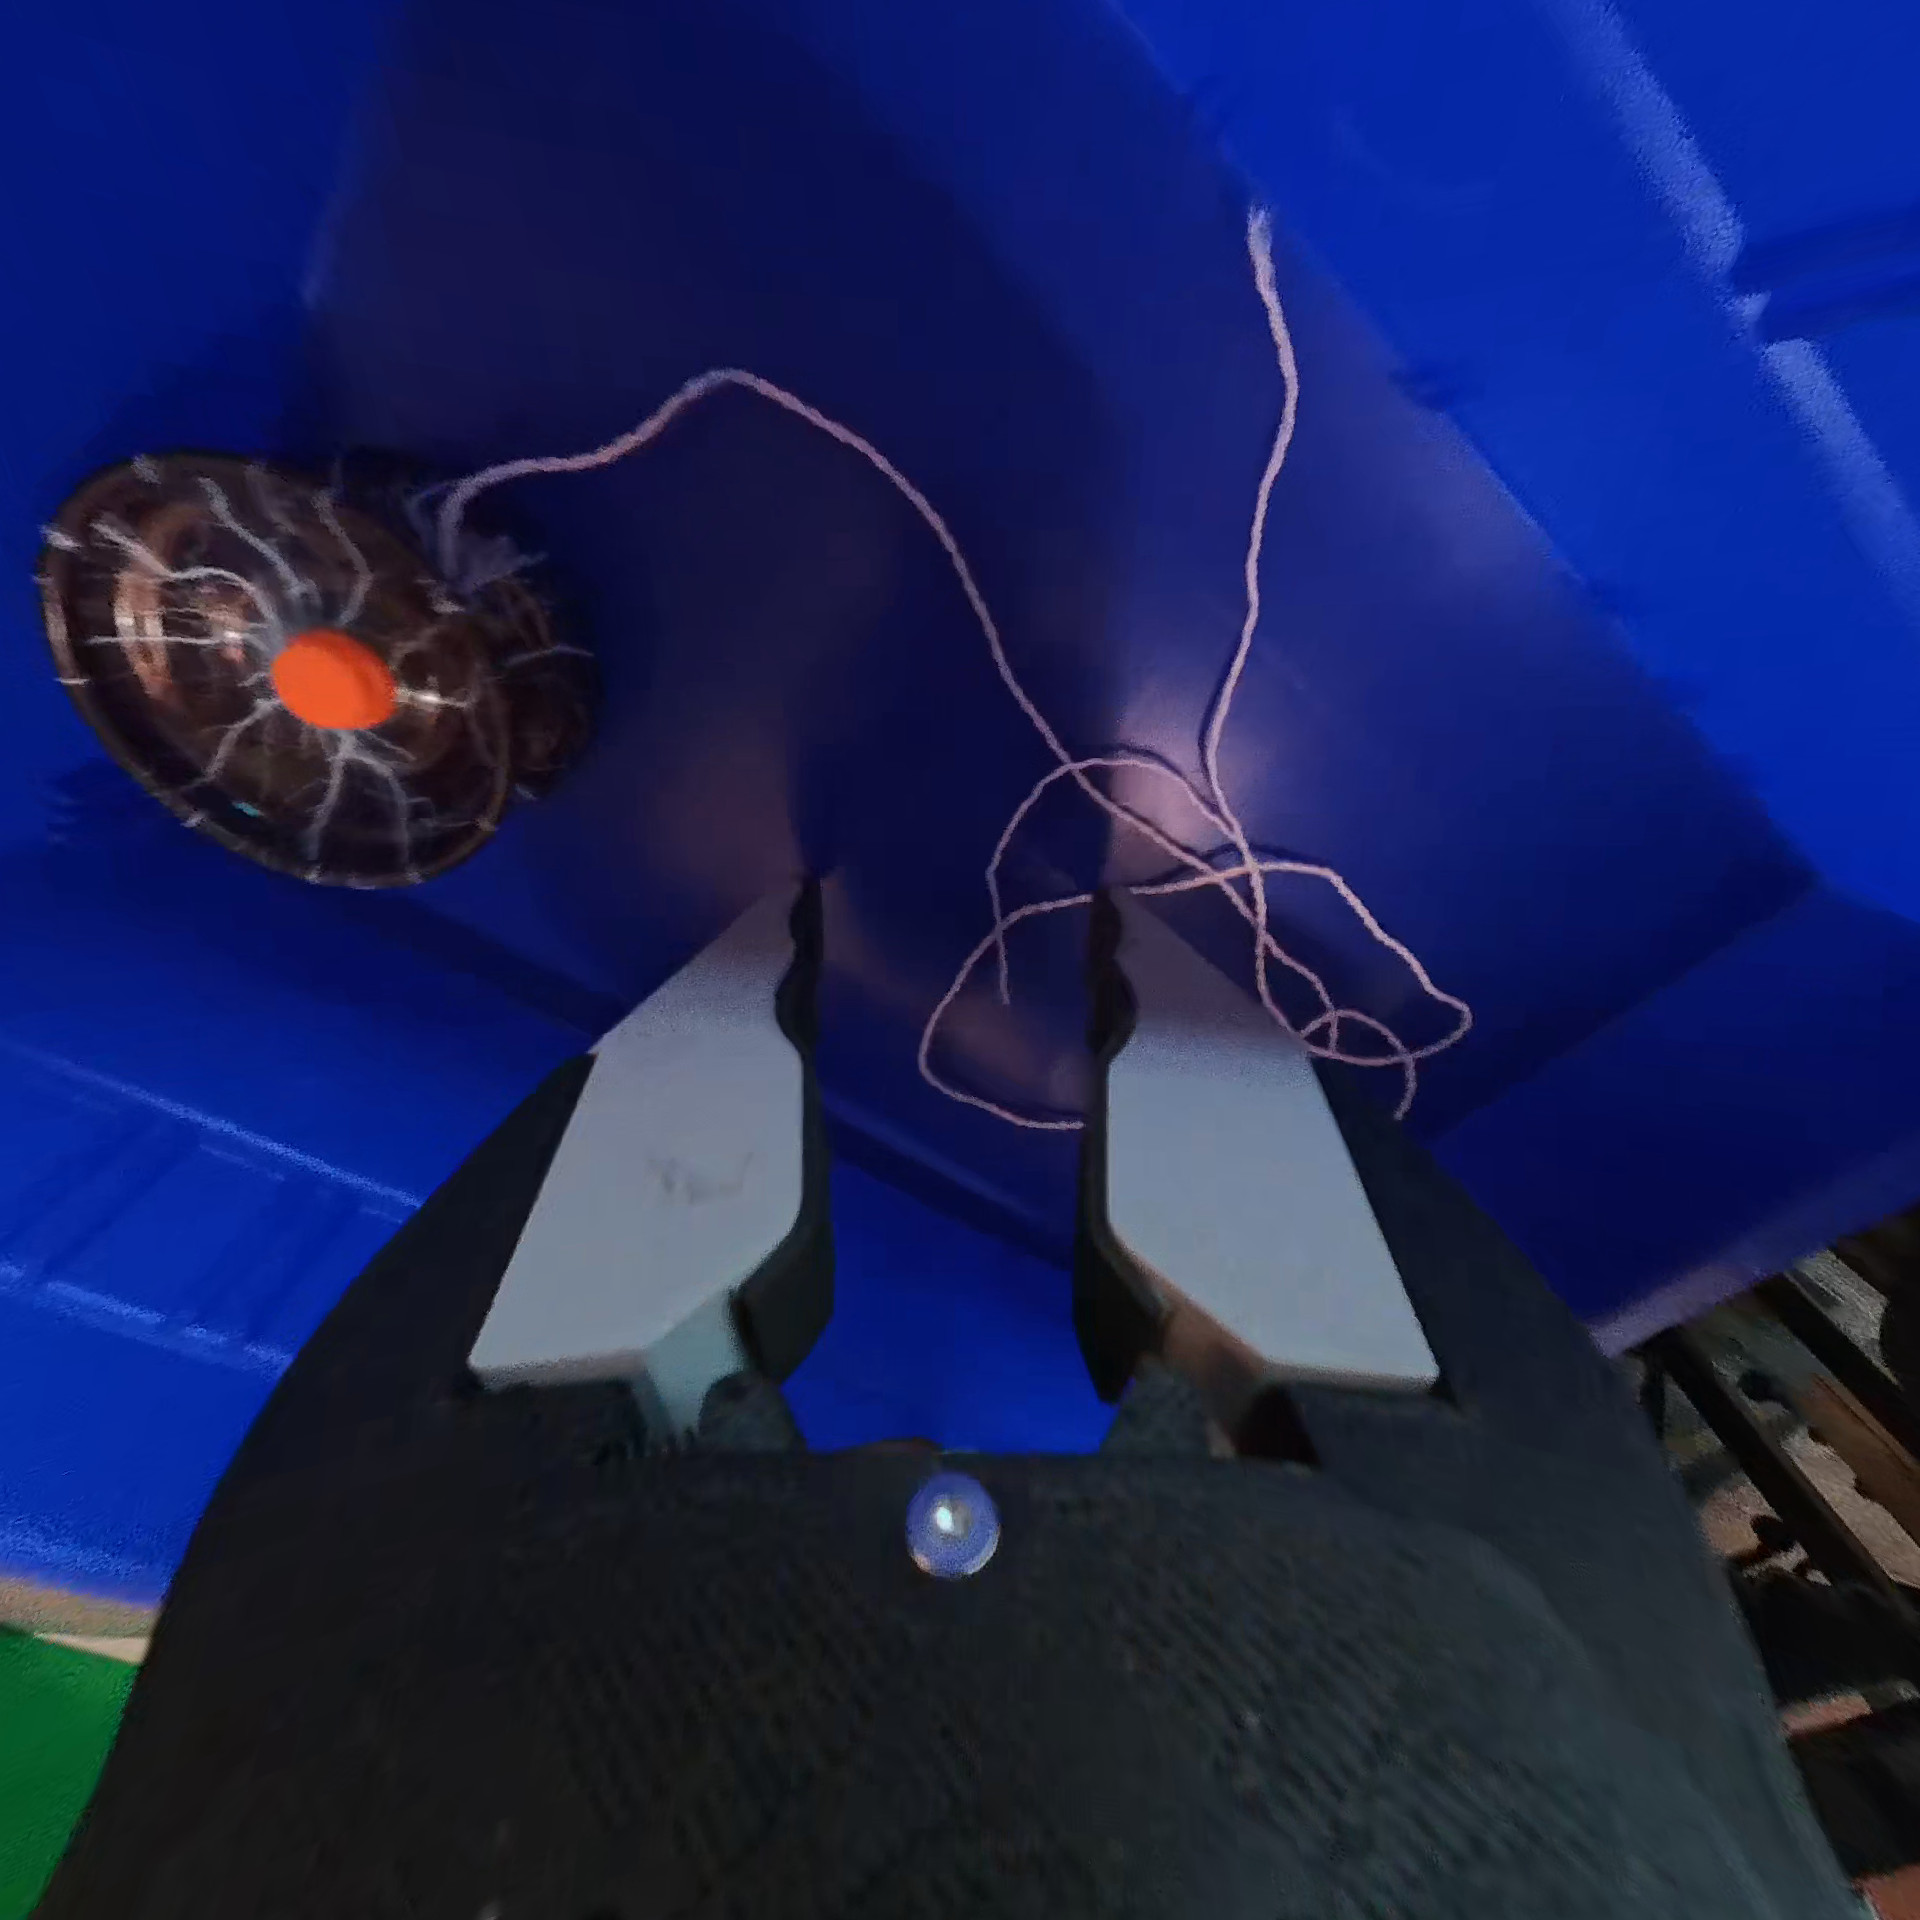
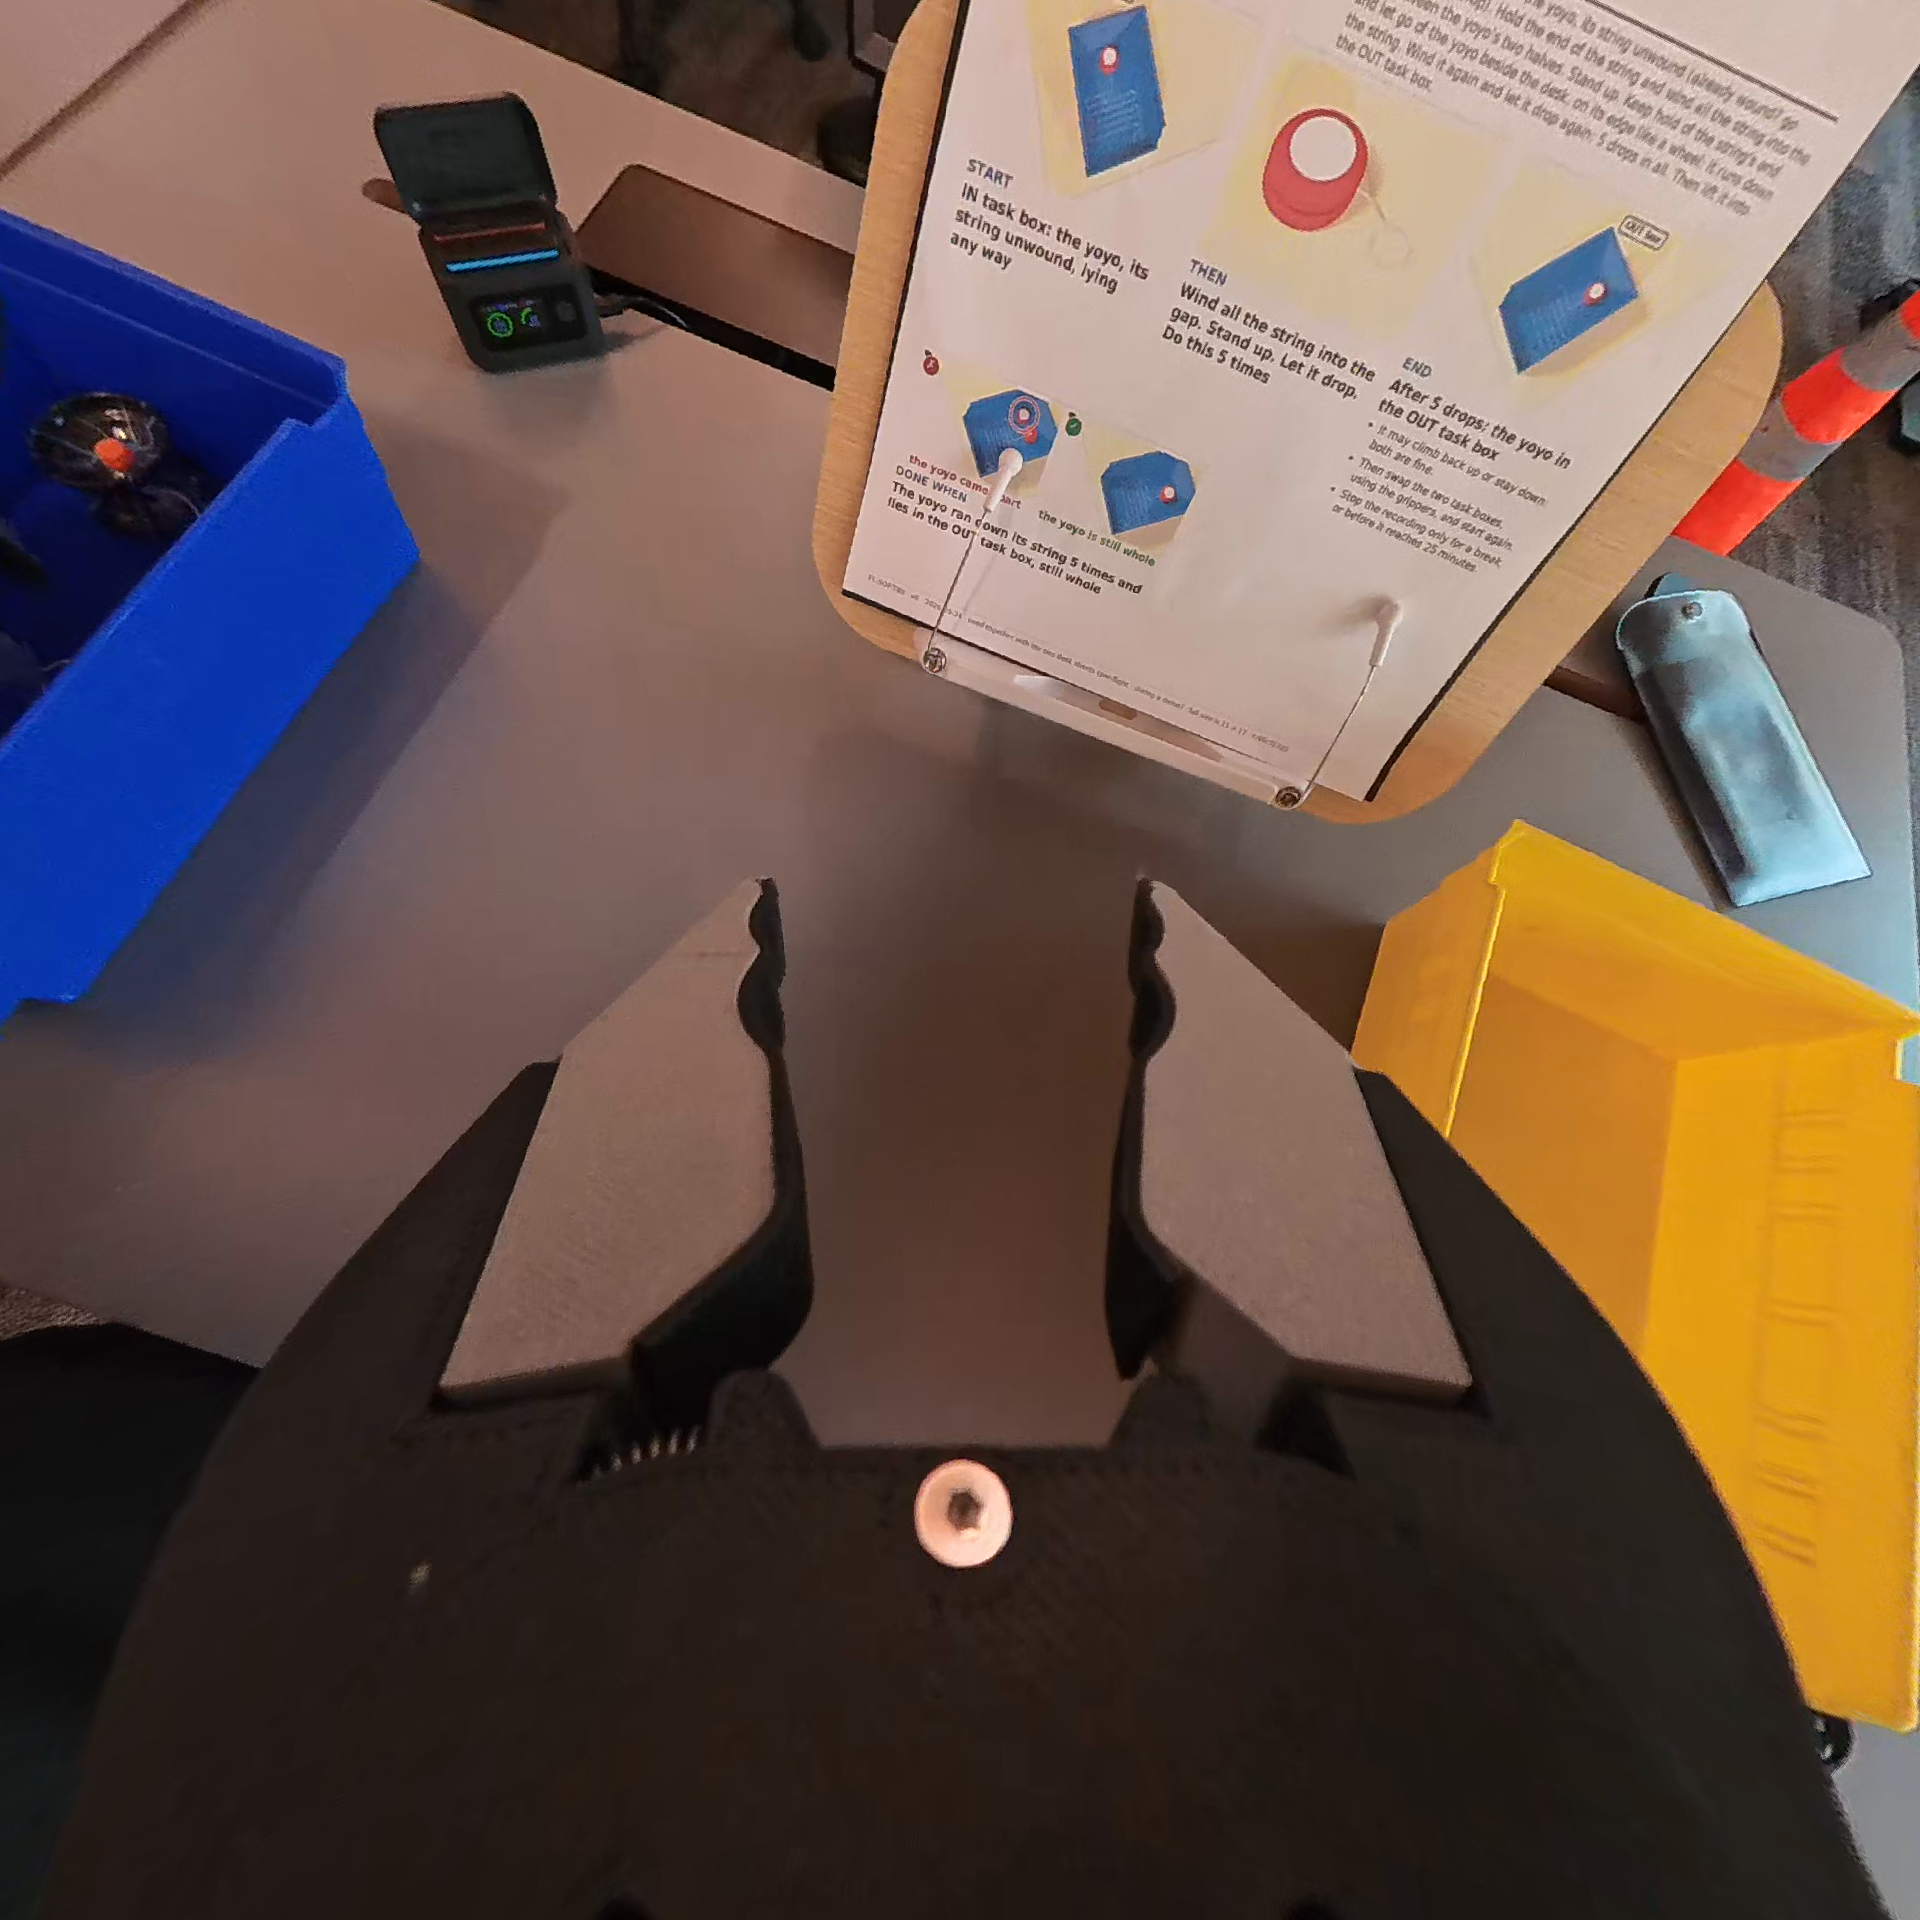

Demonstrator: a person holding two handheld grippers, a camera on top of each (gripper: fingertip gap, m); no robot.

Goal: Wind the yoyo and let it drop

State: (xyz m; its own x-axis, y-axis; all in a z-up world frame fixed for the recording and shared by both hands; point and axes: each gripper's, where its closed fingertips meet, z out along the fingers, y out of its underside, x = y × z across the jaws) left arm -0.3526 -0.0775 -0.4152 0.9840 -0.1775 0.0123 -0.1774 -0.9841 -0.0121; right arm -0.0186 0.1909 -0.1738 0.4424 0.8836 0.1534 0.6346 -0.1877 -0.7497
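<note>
blue bin (image 1: pixel 1039 312): glossy plastic | string (image 1: pixel 1262 520): fuzzy | table (image 2: pixel 675 727): matt

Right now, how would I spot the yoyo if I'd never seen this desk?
Find the blue bin at the desk's left edge. Inside lies the yoyo, a dark disc with pale streaks, a loose string trailing off; its orange centre button sets it apart.

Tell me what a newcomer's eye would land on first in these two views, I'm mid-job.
First the blue bin, filling the left wrist view, with the dark yoyo and its orange centre lying at the left. Its pale string is unwound, looping in a loose tangle just ahead of the open left claw. In the right wrist view, the open, empty right claw hangs over the grey table, with a yellow bin on the right.
</note>
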